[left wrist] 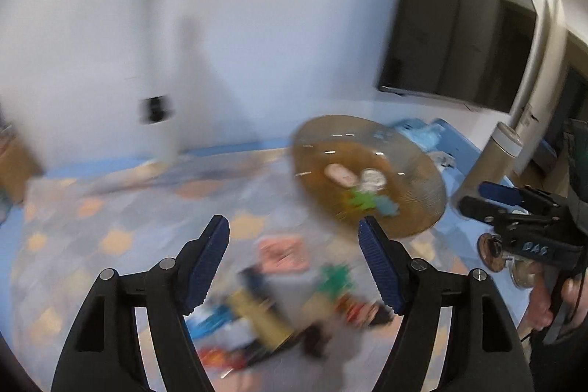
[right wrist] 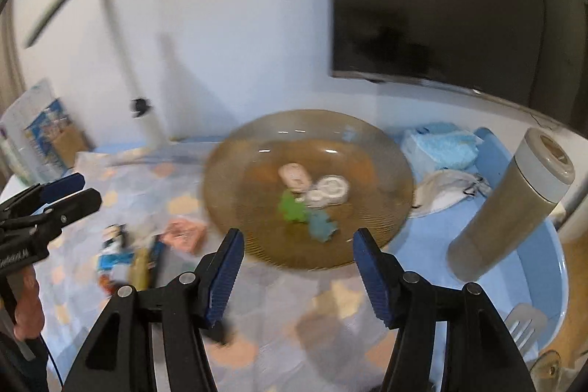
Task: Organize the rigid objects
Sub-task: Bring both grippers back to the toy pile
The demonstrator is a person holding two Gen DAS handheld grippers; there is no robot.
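We have the job partly done, by the look of it. The amber glass plate [right wrist: 382, 208] on the bench [right wrist: 422, 245] already holds four small pieces clustered near its middle: a pinkish one [right wrist: 294, 177], a white round one [right wrist: 329, 190], a green one [right wrist: 292, 207] and a teal one [right wrist: 321, 225], touching or nearly so. Still to sort is a loose heap [left wrist: 279, 304] on the patterned cloth, near the plate but clear of its rim; blur hides most of it, yet we make out a pink flat piece [left wrist: 284, 254], something green [left wrist: 334, 278], a yellowish bar and red and blue bits.

Our left tongs [left wrist: 294, 263] stand wide with nothing between the pads, hovering over that heap. Our right tongs [right wrist: 297, 272] are also parted and empty, aimed at the near edge of the plate.

The pieces look small, hard and toy-like, brightly coloured and of mixed shapes. A tall beige tumbler [right wrist: 511, 204], a blue cloth [right wrist: 441, 144] and a face mask [right wrist: 448, 188] sit beyond the plate, apart from the sorting.
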